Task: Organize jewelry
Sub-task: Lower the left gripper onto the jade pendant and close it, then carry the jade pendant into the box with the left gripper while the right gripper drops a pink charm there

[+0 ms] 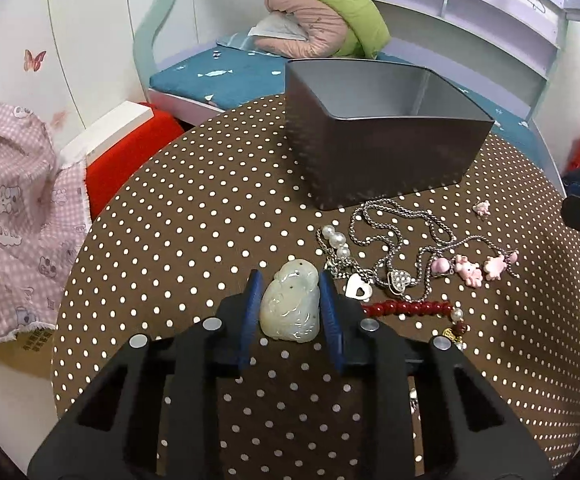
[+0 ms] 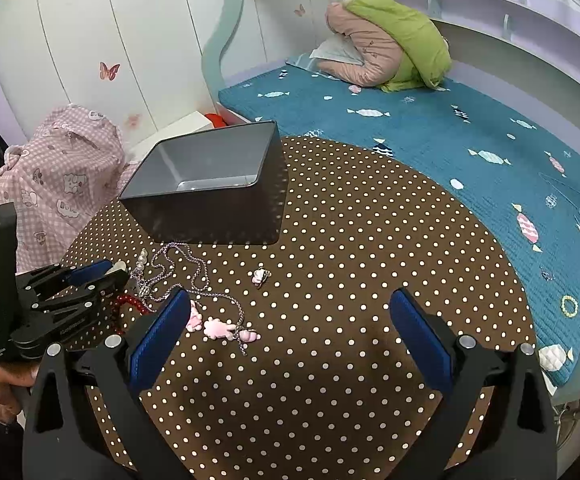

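Observation:
A pale green carved jade pendant lies on the brown polka-dot table, and my left gripper is shut on it, a blue pad against each side. To its right lie a pearl string, a silver chain with a heart pendant, a red bead bracelet and a chain with pink charms. The open grey metal box stands behind them. My right gripper hangs open over bare cloth, with the pink charms just off its left finger. The left gripper shows at the left.
A small pink charm lies alone near the table's middle. A bed with a teal cover borders the table's far and right side, with a pink-and-green quilt bundle and a small bead ring on it. Pink checked cloth hangs at the left.

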Available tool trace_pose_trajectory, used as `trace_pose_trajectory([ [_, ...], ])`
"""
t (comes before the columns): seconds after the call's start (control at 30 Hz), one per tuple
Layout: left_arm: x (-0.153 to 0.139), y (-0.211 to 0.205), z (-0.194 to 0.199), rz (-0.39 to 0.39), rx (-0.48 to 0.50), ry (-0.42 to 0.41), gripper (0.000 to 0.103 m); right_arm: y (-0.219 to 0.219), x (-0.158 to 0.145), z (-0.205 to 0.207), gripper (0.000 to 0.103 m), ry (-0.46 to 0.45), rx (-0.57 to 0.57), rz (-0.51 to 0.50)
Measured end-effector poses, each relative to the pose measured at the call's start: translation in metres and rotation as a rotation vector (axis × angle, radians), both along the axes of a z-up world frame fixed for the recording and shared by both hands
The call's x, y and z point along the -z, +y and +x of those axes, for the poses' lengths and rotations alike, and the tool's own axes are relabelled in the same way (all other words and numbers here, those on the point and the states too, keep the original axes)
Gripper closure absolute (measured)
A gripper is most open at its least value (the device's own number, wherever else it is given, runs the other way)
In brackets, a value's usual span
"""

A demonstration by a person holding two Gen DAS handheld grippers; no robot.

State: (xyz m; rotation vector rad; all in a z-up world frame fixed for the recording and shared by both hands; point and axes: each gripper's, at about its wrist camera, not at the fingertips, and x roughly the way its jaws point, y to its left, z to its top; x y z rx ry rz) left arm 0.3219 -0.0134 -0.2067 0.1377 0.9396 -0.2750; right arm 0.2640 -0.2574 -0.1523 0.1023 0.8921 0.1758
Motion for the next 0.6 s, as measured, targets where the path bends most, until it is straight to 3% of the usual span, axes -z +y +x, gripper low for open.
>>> trace_pose_trajectory([
  [0.3,-0.008,0.014,-0.011,-0.059,-0.072,-0.007,0.075,0.006,0.023,0.029,0.009,0.041,-0.011,-0.034],
  [0.4,-0.016,0.021,-0.014,-0.073,-0.091,-0.022,0.075,0.017,0.033,0.04,0.023,0.065,-0.056,-0.058],
  [0.47,-0.019,0.025,-0.017,-0.079,-0.099,-0.029,0.075,0.022,0.038,0.045,0.045,0.079,-0.078,-0.069],
  [0.6,-0.024,0.03,-0.02,-0.095,-0.12,-0.036,0.075,0.031,0.042,0.044,0.06,0.06,-0.111,-0.102],
])
